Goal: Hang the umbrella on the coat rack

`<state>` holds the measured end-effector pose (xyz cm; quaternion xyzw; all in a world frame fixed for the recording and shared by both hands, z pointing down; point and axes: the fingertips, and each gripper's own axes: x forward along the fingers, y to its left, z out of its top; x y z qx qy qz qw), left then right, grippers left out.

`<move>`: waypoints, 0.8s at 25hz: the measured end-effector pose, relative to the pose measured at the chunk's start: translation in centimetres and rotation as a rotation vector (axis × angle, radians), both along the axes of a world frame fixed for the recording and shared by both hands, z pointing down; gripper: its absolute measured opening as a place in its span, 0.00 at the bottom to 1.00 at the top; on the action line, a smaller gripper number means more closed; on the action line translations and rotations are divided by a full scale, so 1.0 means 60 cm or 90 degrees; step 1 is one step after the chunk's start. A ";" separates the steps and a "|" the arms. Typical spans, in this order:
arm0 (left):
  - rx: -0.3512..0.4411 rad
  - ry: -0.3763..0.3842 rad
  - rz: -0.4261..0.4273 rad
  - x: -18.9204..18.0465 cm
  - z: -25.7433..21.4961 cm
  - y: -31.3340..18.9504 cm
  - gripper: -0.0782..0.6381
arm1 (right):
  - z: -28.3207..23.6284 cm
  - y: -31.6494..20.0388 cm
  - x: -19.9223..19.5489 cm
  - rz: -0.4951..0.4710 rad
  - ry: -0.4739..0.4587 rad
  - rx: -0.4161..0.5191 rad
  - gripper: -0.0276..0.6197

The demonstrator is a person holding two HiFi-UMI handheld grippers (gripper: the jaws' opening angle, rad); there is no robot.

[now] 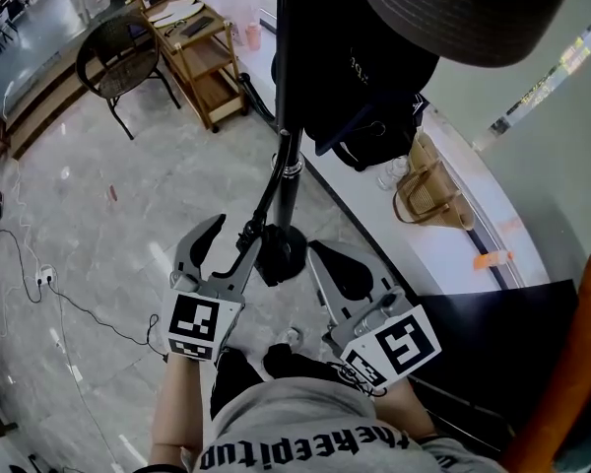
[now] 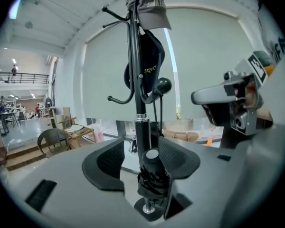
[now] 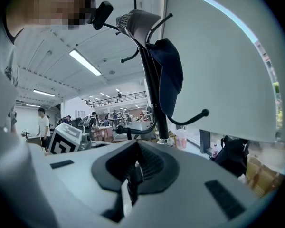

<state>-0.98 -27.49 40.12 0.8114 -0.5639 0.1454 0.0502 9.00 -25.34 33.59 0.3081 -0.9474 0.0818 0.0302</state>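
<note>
A black coat rack (image 1: 281, 87) rises in front of me, its pole (image 2: 134, 70) carrying a grey cap (image 2: 149, 8) and a dark bag (image 2: 149, 63). A folded black umbrella (image 2: 153, 175) hangs upright beside the pole. Thin cords run up from it to a ball-tipped hook (image 2: 160, 86). From above, the umbrella (image 1: 281, 254) shows end-on. My left gripper (image 2: 141, 148) is open around it, with a gap showing at the left pad (image 2: 107, 167). The left gripper (image 1: 234, 230) points at the pole. My right gripper (image 1: 315, 252) sits just right of the umbrella with its jaws together (image 3: 135, 148).
A wicker bag (image 1: 428, 195) lies against the wall ledge on the right. A wooden cart (image 1: 199, 47) and a black chair (image 1: 118, 57) stand at the back left. A cable (image 1: 69, 299) trails over the marble floor. My shoes (image 1: 281, 358) are under the grippers.
</note>
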 end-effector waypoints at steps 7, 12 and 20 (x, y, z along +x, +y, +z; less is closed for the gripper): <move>0.001 -0.005 -0.034 -0.023 -0.005 0.020 0.19 | -0.006 0.012 -0.019 -0.014 -0.001 0.006 0.06; 0.009 0.009 -0.040 -0.031 -0.018 0.037 0.14 | -0.011 0.029 -0.034 -0.024 0.002 0.014 0.06; 0.020 0.038 -0.007 -0.022 -0.040 0.069 0.13 | -0.014 0.052 -0.048 -0.028 0.003 0.021 0.06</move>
